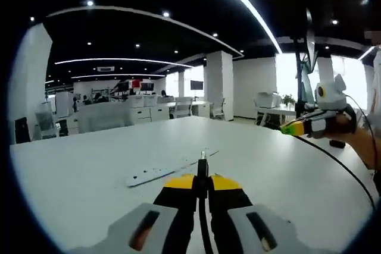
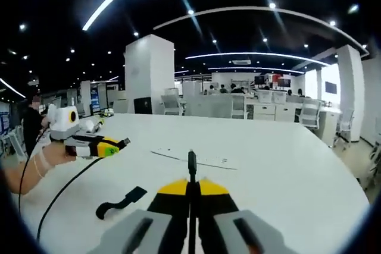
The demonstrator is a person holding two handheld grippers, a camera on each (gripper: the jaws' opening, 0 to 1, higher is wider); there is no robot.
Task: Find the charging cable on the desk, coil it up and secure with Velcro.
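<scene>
**Desk, cable stretched between two grippers**

Open-plan office, ceiling light strips, white desk [image 1: 89,171] as work surface; black charging cable [image 1: 333,159] held off the desk, one end pinched in each tool.

- Left gripper [image 1: 202,178]: jaws narrow, clamped on a cable plug end.
- Right gripper [image 2: 191,181]: jaws narrow, clamped on the other plug end.
- Handling note: judged the start of coiling; bring the ends together with slack, form even loops, avoid yanking the plugs.
- View difference: right gripper view lists a black Velcro strap [image 2: 121,201] lying on the desk, near the jaws; left gripper view lists a white strip [image 1: 158,173] beyond the jaws.
</scene>
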